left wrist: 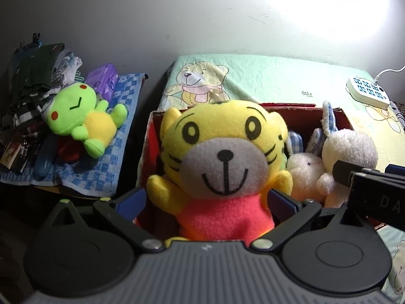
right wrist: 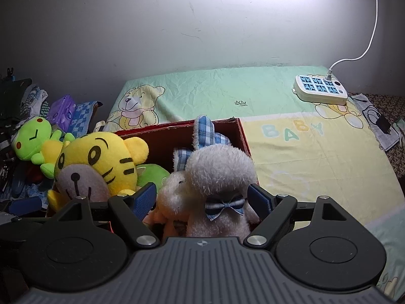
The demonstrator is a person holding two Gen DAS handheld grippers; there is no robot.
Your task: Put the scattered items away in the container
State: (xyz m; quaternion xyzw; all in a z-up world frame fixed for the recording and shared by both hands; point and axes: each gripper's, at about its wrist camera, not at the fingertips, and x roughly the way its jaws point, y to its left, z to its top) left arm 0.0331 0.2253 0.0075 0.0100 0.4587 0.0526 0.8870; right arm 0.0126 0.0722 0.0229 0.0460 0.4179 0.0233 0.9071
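**Two toys held over the red box, one frog left outside**

Far left, a green frog plush (left wrist: 83, 119) lies on a blue checked towel (left wrist: 119, 131) beside a heap of clothes (left wrist: 33, 88), well apart from the container; it appears to be the one scattered item left to collect.

Next, the left gripper (left wrist: 206, 202) has its fingers (left wrist: 133, 201) set either side of the yellow tiger plush (left wrist: 220, 152), at its red body. It looks grasped, head upright, over the left end of the red box (left wrist: 152, 136), probably so it drops in seated.

To the right, the right gripper (right wrist: 202, 200) brackets a white bunny plush (right wrist: 217, 174) at its bow tie, apparently gripping it, a smaller white plush (right wrist: 174, 190) pressed alongside. Both sit low in the red box, on a bear-print sheet (right wrist: 303, 152).

Far right, a power strip (right wrist: 320, 88) rests clear of the work.
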